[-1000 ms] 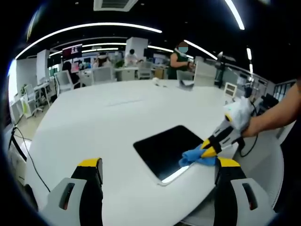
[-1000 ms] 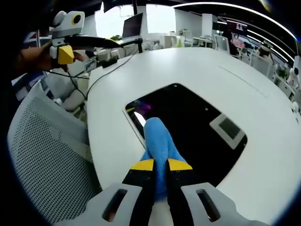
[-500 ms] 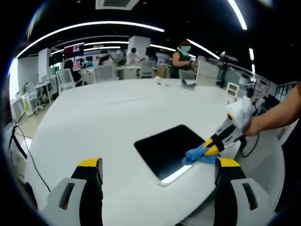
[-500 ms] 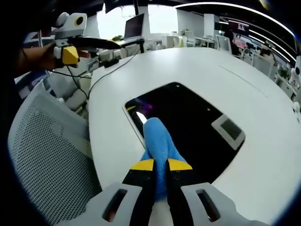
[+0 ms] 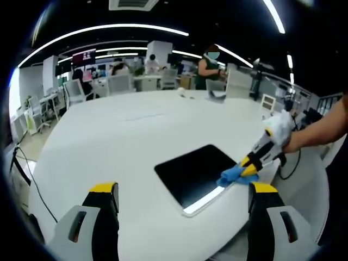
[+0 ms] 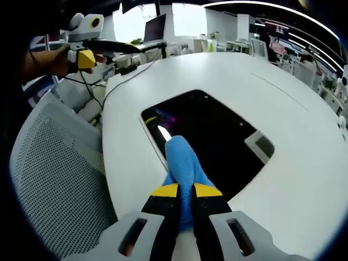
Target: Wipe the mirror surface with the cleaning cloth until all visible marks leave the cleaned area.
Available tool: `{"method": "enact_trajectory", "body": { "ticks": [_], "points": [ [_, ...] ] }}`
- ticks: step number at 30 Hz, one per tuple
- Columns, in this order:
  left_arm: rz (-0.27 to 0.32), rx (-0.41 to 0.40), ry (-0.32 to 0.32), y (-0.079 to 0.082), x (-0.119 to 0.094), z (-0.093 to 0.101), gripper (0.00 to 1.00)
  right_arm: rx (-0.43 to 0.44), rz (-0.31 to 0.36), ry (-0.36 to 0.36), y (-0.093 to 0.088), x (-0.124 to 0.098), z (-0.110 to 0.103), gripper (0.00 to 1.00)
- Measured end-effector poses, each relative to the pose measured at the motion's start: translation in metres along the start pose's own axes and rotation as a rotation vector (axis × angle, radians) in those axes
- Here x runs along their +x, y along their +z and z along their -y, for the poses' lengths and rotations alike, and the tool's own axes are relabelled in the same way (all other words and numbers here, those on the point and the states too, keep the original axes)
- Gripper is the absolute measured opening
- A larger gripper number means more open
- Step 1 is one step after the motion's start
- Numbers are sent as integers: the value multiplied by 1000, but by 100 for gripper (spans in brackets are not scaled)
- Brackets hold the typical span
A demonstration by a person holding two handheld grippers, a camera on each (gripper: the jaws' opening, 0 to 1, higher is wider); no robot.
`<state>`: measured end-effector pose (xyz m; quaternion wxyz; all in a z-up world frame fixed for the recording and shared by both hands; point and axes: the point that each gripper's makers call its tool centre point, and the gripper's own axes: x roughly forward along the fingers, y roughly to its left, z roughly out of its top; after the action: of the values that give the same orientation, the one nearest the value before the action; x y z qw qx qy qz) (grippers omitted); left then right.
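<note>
Right gripper (image 6: 185,191), seen at the bottom centre of the right gripper view, is clamped narrow on the blue cleaning cloth (image 6: 182,163), whose free end is pressed onto the near edge of the mirror (image 6: 217,138). Dark and rectangular, the mirror is laid flat on the white table (image 6: 272,87) at the middle of that frame, and ceiling lights are reflected in it as bright patches near the cloth and toward its right edge. A white mesh chair back (image 6: 54,179) is seen at the lower left, and the left gripper (image 6: 87,57), held in a hand, is found at the upper left.

In the left gripper view, the left gripper (image 5: 182,193) is held wide apart with nothing between its yellow-tipped jaws, which rise from the bottom corners of the frame, above the table (image 5: 119,130). The mirror (image 5: 193,171) is placed at centre right, and the cleaning cloth (image 5: 232,175) is pressed on its right-hand corner by the right gripper (image 5: 251,163), which enters from the right, gripped by a hand at the right edge. Desks, chairs and several people are seen across the upper part of the frame.
</note>
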<state>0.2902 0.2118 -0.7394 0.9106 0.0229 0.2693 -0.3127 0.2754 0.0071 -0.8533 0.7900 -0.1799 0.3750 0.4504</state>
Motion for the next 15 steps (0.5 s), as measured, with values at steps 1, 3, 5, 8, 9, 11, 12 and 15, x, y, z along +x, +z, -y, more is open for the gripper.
{"method": "enact_trajectory", "body": {
  "ticks": [1, 3, 5, 8, 9, 11, 12, 15],
  "points": [
    [-1, 0, -1, 0, 0, 0, 100, 1, -1, 1, -1, -1, 1, 4],
    [-3, 2, -4, 0, 1, 0, 100, 1, -4, 2, -2, -2, 2, 4],
    [-4, 2, -5, 0, 2, 1, 100, -1, -7, 2, -3, -3, 2, 4],
    [-4, 5, -7, 0, 3, 2, 100, 0, -13, 2, -7, -6, 6, 4],
    [-3, 7, -8, 0, 3, 2, 100, 1, -15, 2, -8, -7, 7, 4],
    [3, 10, -14, 1, 3, 3, 100, 3, -19, 0, -11, -10, 9, 4],
    [6, 16, -18, 2, 3, 4, 100, 4, -21, 0, -12, -11, 10, 4],
    [10, 12, -26, 2, 3, 6, 100, 6, -27, -5, -15, -14, 13, 4]
  ]
}}
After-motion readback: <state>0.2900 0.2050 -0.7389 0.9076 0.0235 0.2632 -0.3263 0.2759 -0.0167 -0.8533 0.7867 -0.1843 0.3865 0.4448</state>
